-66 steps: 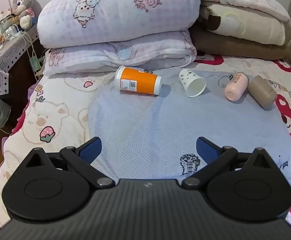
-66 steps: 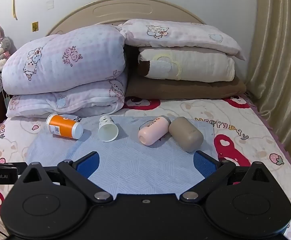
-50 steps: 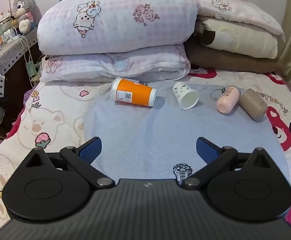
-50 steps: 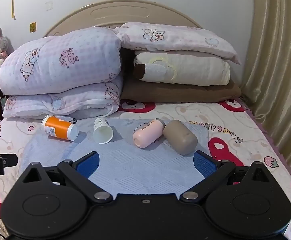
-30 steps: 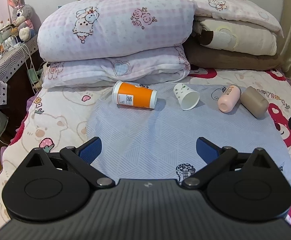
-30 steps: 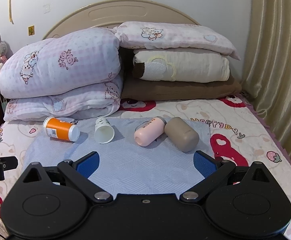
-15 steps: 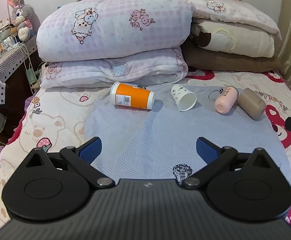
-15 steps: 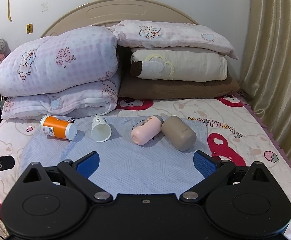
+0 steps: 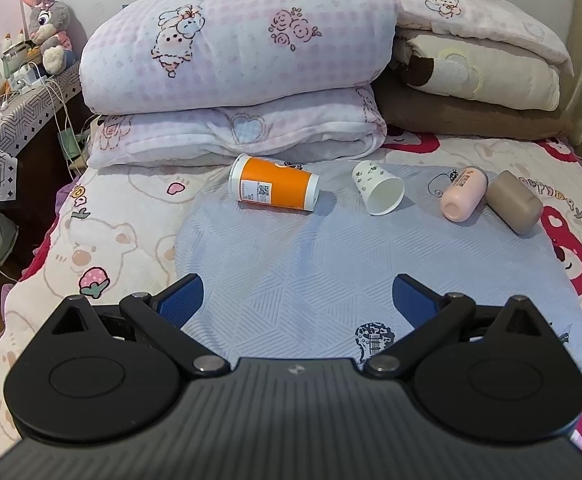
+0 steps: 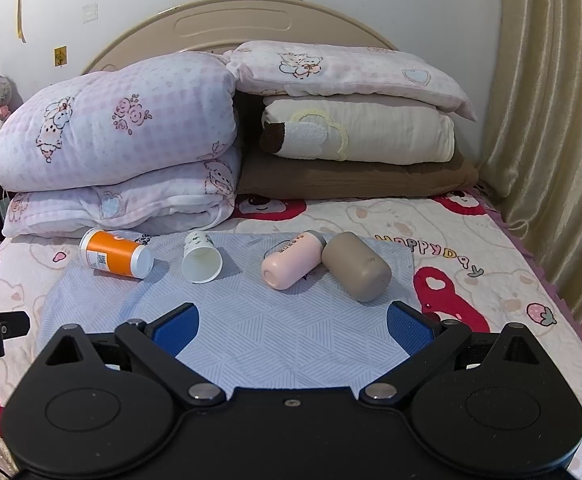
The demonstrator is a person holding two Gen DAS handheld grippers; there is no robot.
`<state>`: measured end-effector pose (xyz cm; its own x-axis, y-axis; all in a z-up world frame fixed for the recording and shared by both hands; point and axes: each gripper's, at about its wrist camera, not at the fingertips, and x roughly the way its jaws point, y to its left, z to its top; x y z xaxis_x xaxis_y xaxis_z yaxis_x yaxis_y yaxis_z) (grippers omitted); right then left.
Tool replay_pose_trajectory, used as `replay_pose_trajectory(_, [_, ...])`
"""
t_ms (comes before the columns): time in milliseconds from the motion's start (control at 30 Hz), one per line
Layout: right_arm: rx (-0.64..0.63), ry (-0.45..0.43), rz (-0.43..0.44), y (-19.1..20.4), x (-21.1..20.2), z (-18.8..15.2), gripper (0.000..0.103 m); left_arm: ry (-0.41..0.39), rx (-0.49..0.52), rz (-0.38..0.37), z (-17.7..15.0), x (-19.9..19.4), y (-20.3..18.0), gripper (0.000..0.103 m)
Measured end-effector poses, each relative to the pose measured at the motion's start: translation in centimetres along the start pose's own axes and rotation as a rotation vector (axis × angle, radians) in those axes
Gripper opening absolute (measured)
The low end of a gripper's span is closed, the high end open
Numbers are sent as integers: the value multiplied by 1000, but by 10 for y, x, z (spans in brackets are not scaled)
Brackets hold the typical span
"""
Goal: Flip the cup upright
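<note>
Several cups lie on their sides in a row on a light blue mat (image 9: 331, 264) (image 10: 275, 332) on the bed. From left: an orange cup (image 9: 273, 189) (image 10: 115, 259), a small white paper cup (image 9: 378, 193) (image 10: 201, 263) with its mouth toward me, a pink cup (image 9: 463, 199) (image 10: 293, 264) and a taupe cup (image 9: 513, 207) (image 10: 356, 265). My left gripper (image 9: 297, 299) is open and empty, well short of the orange and white cups. My right gripper (image 10: 293, 326) is open and empty, just short of the pink and taupe cups.
Stacked quilts and pillows (image 9: 235, 76) (image 10: 355, 132) stand right behind the cups against the headboard. A bedside table (image 9: 15, 108) with cables and a plush rabbit is at the left. A curtain (image 10: 551, 140) hangs at the right of the bed.
Both views have drifted slightly; the left gripper has edged a little closer to the cups. Both grippers stay open. The cups have not moved.
</note>
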<state>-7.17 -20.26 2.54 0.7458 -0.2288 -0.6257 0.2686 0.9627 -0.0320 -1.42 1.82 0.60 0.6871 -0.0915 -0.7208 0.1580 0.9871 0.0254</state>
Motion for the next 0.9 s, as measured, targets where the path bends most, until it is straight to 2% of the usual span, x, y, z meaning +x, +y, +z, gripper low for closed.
replay_pose_trajectory(367, [-2,5,2,1,0,-2,102,6,1,0,-1,3,-3,102])
replay_pose_trajectory(567, [-6,11,4,3,1,-3,102,23,-38,-33,-4,4,2,102])
replay_pose_trajectory(733, [-5,13,6,3,1,-3,102,23,-58,-22,-4,3,4,102])
replay_pose_trajectory(900, [-7,16,12,0,2,-3,102,38,-105,-78,-2,5,5,102])
